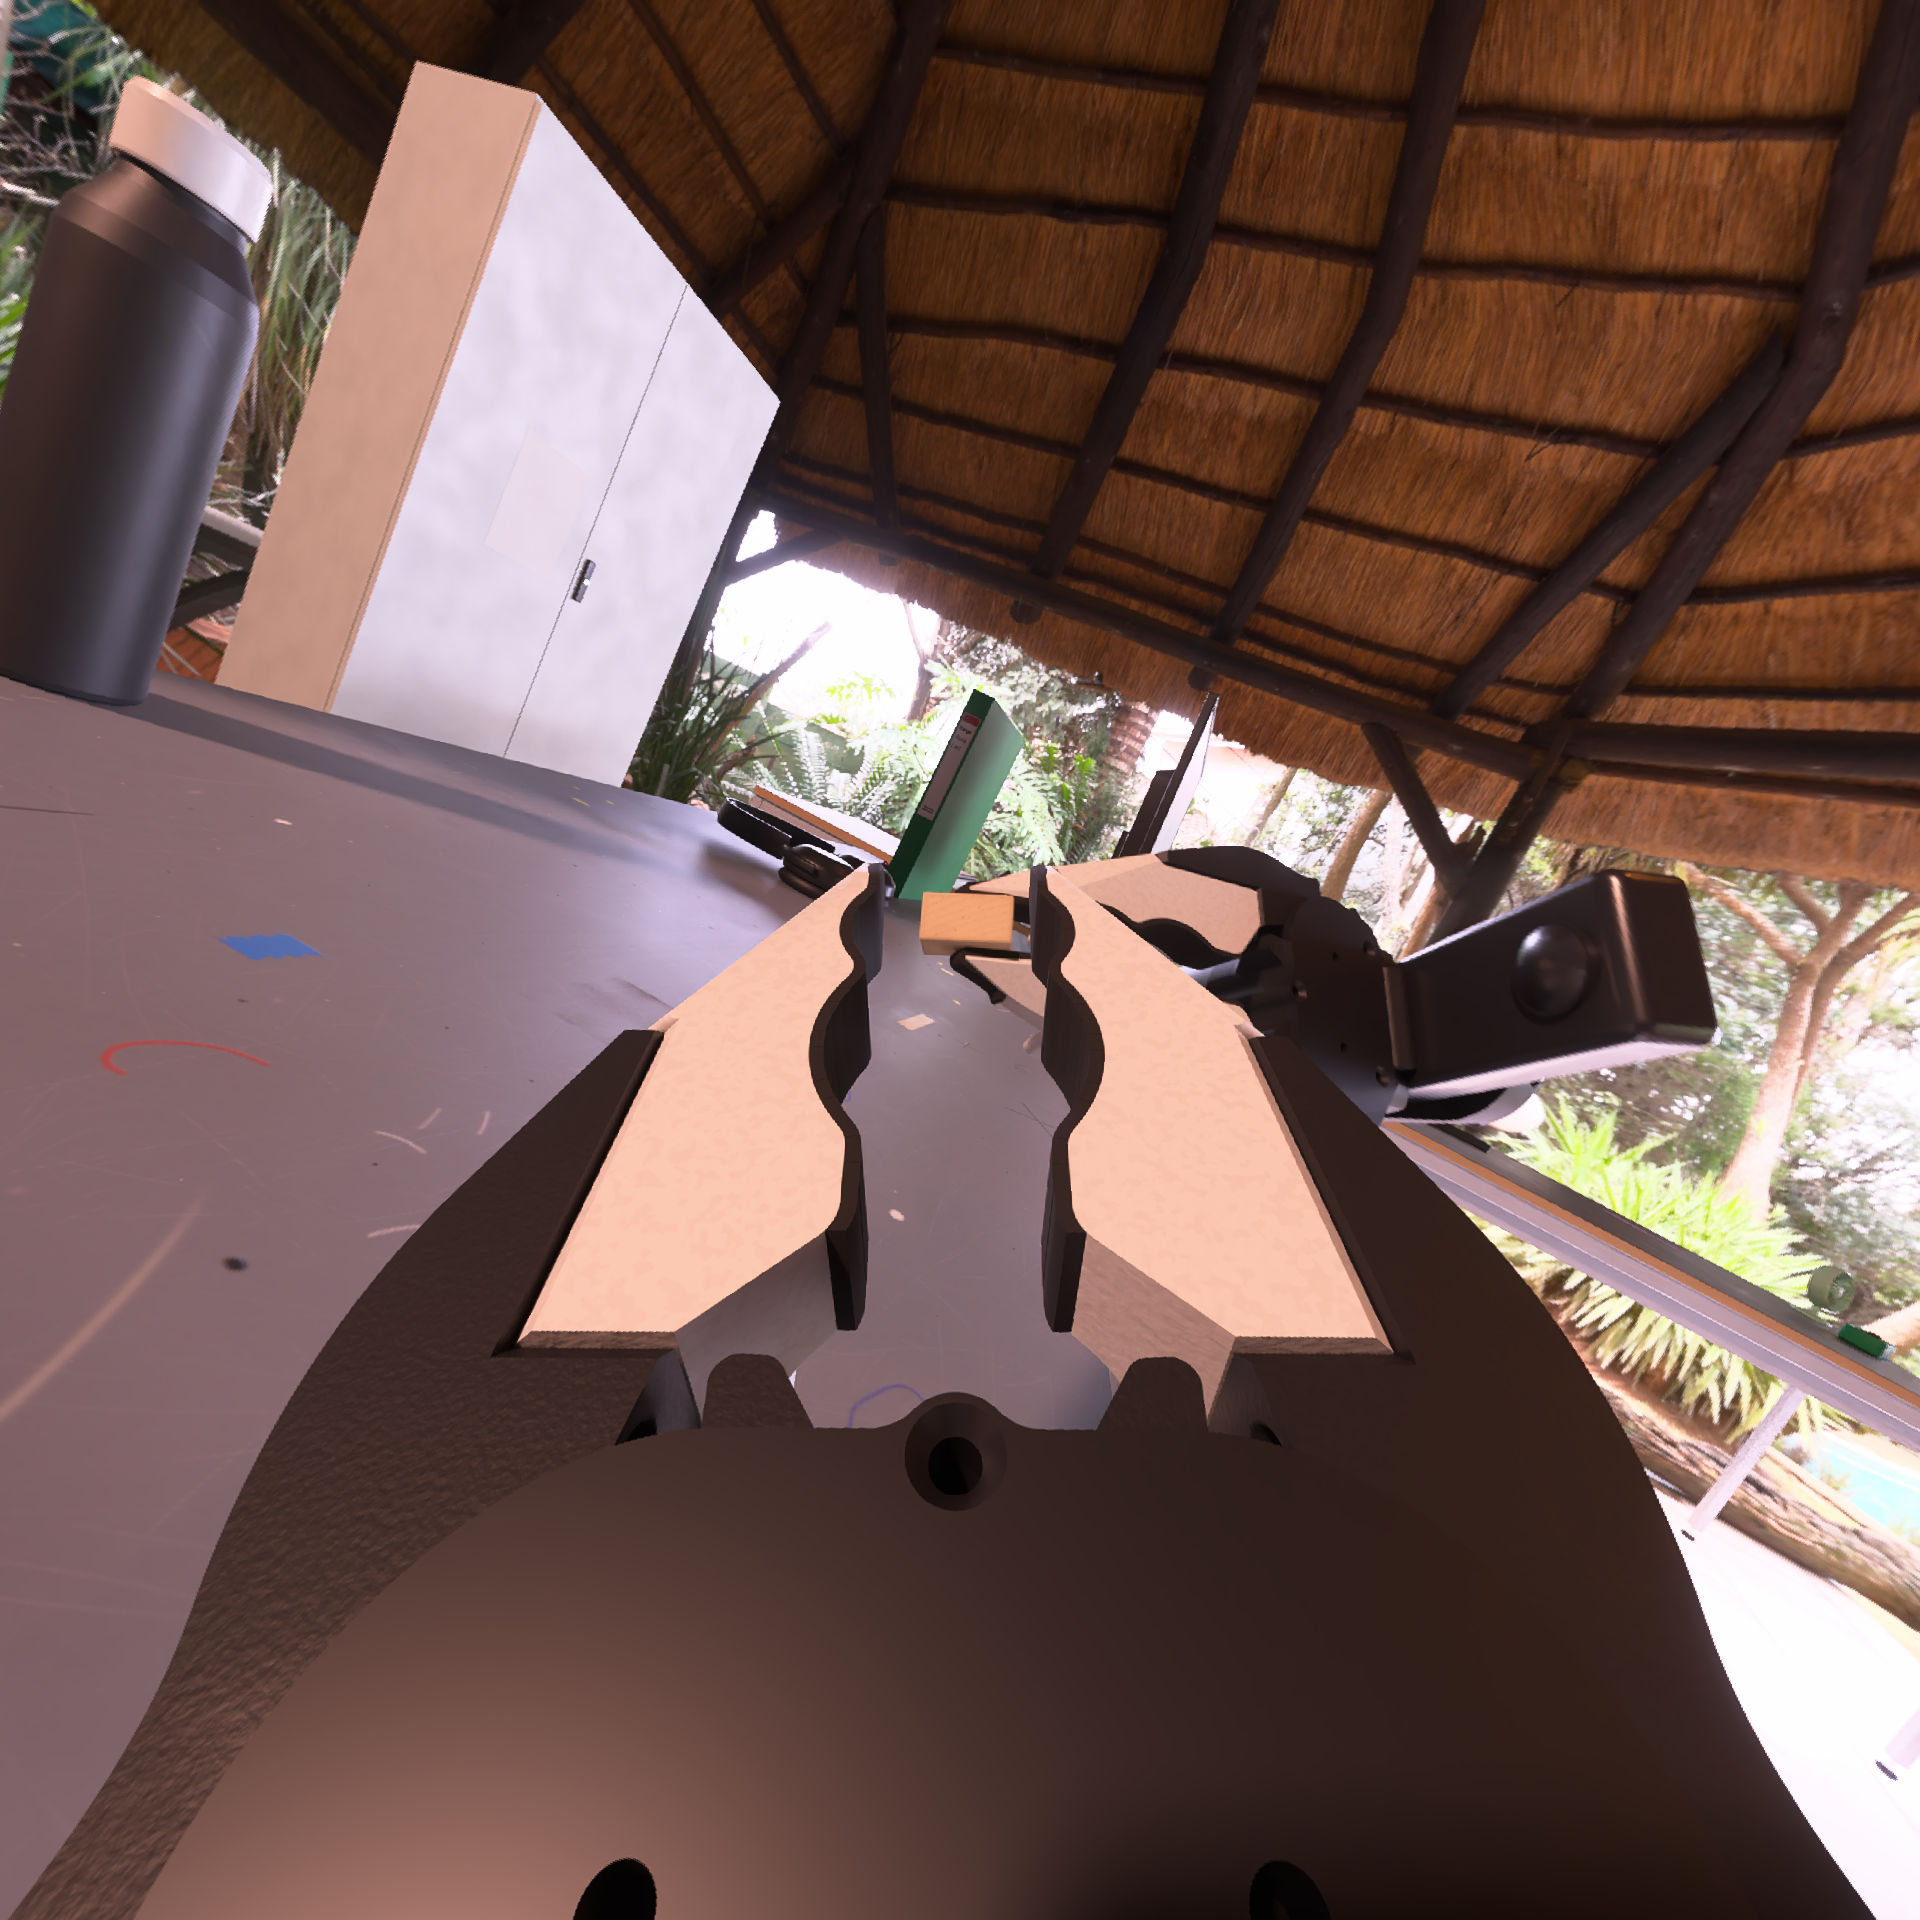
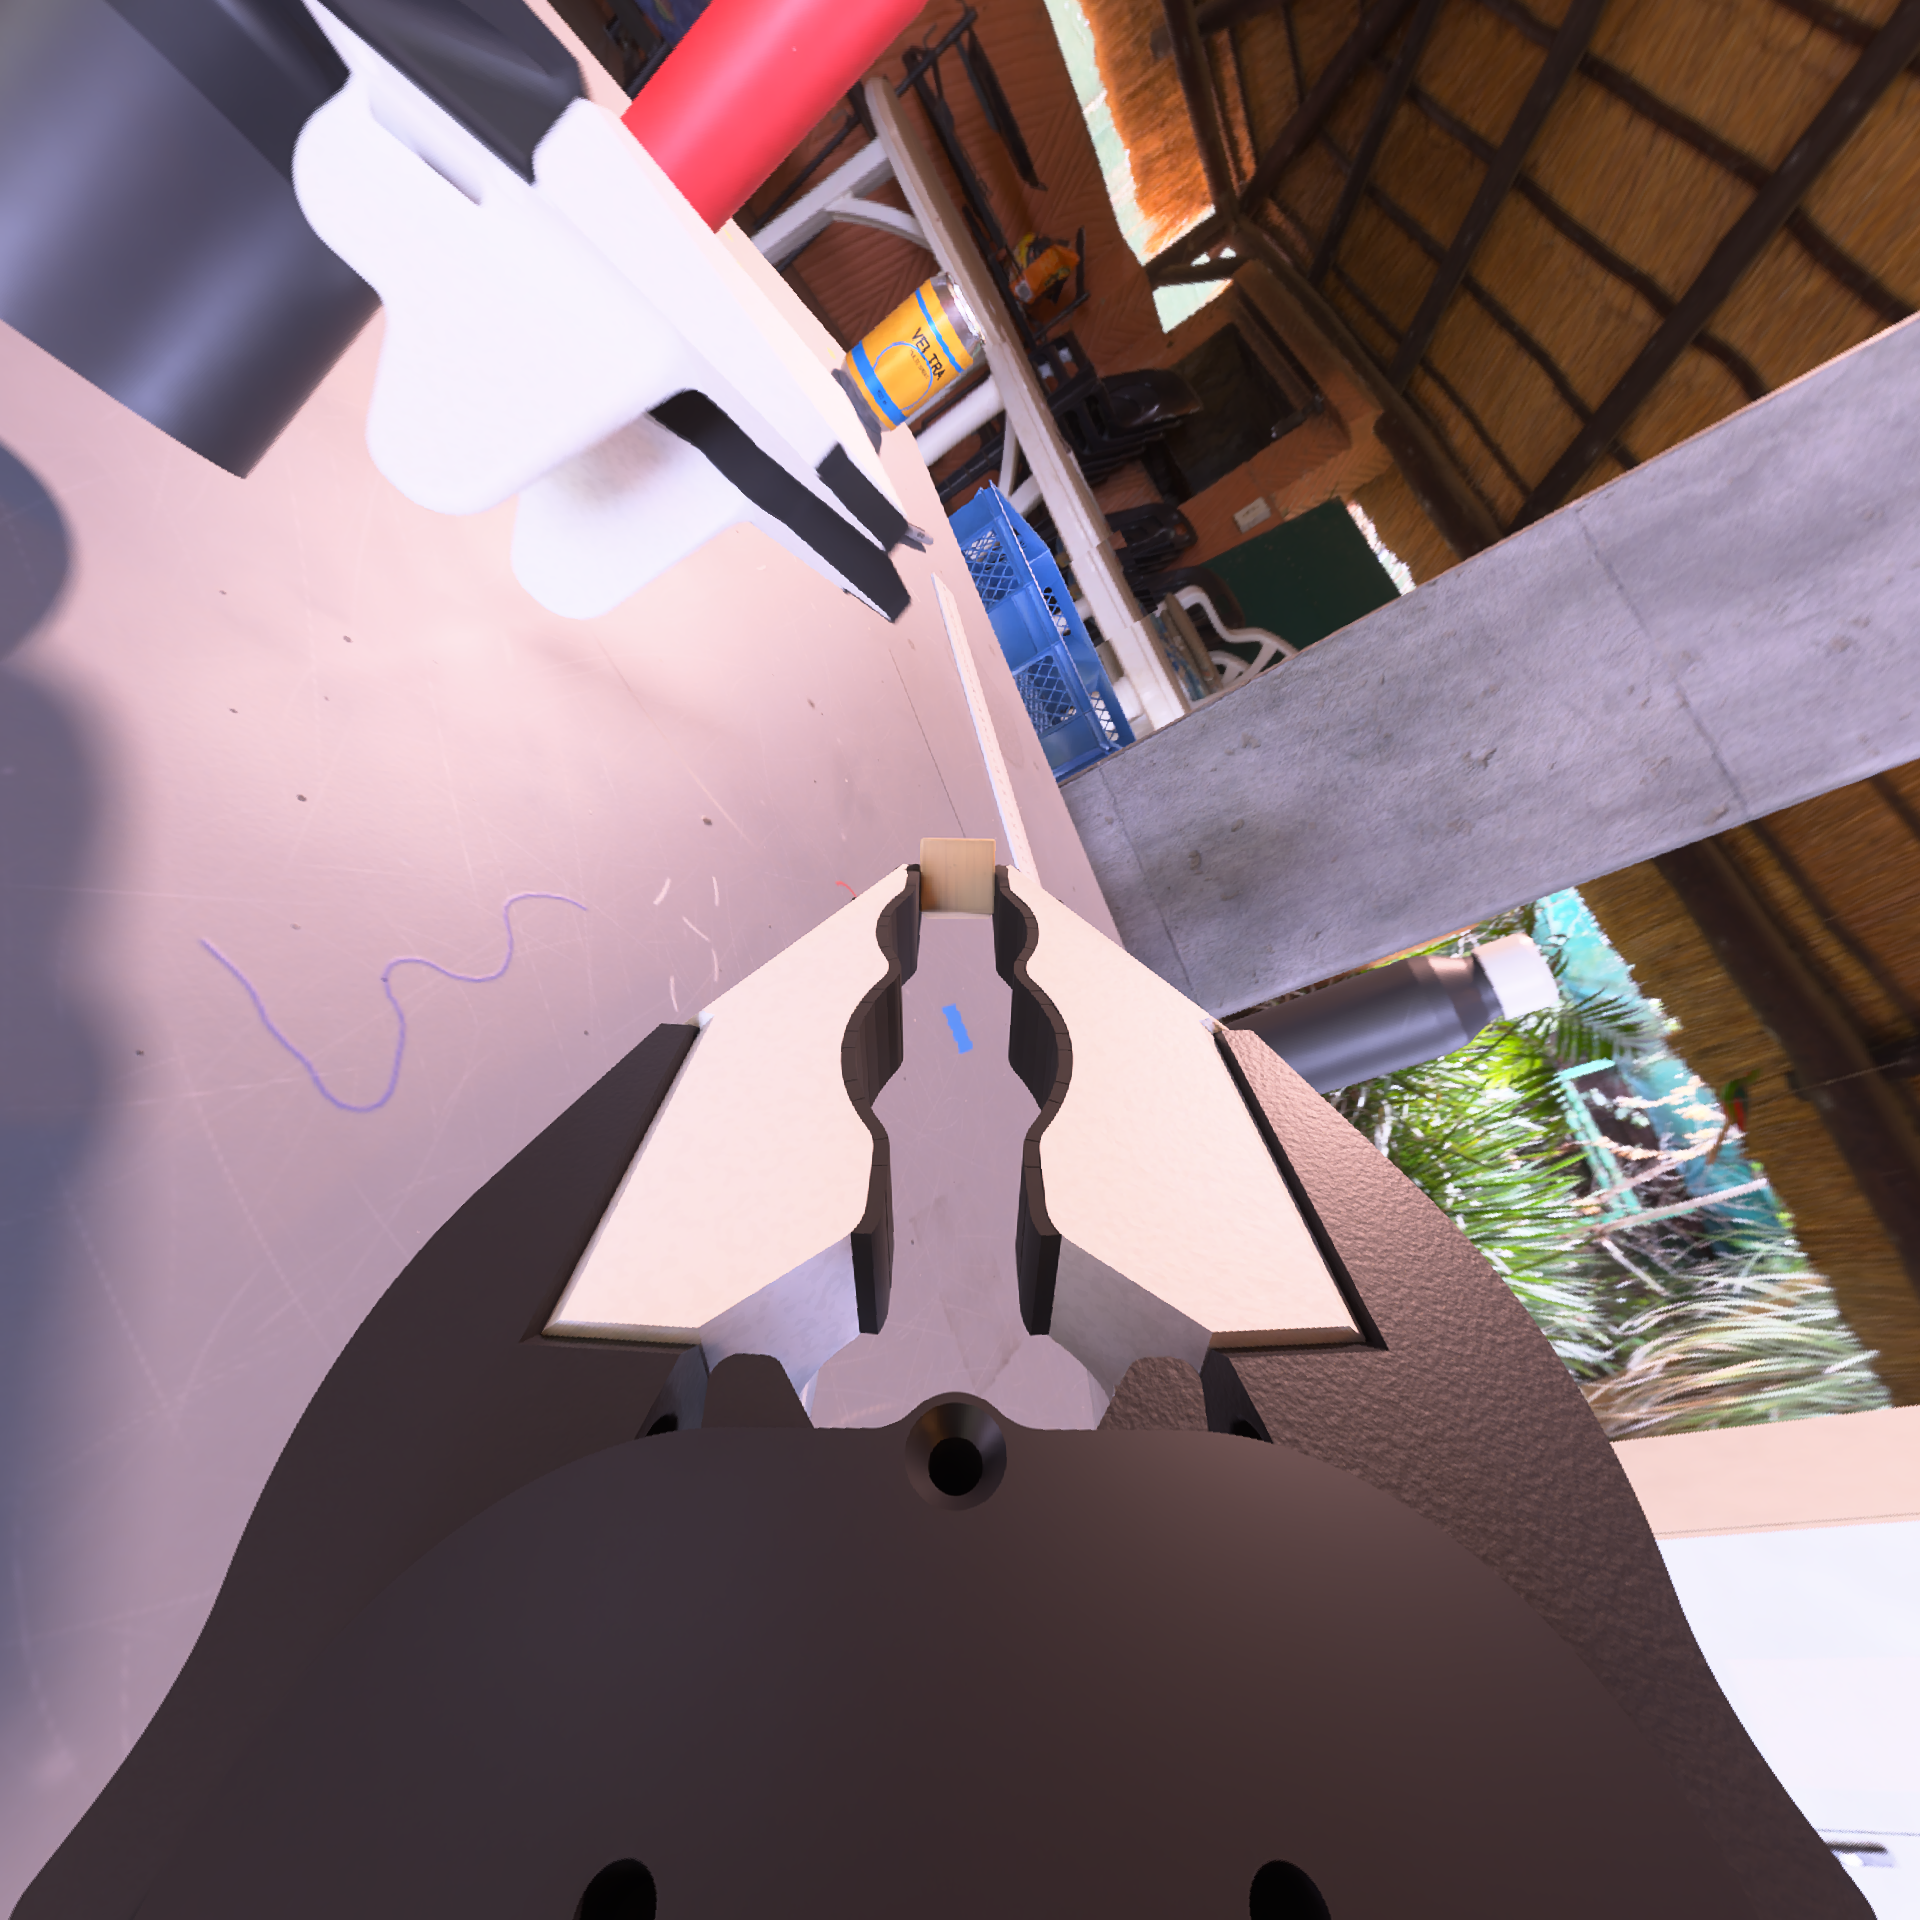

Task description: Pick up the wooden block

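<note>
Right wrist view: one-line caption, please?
Right gripper pinches the wooden block at its fingertips above the scuffed table.

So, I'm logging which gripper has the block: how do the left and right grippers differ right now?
The right gripper pinches the wooden block between its fingertips; the left gripper holds nothing. The right's jaws stand narrower, set to the block; the left's stand wider, pointing toward the block from short of it. Both share tan fingers on dark bodies.

Grey scuffed table (image 1: pixel 312 831): dark bottle (image 1: pixel 114 416), green binder (image 1: pixel 956 800), headphones (image 1: pixel 769 831), blue tape mark (image 1: pixel 270 945), yellow can (image 2: pixel 914 353).
</note>
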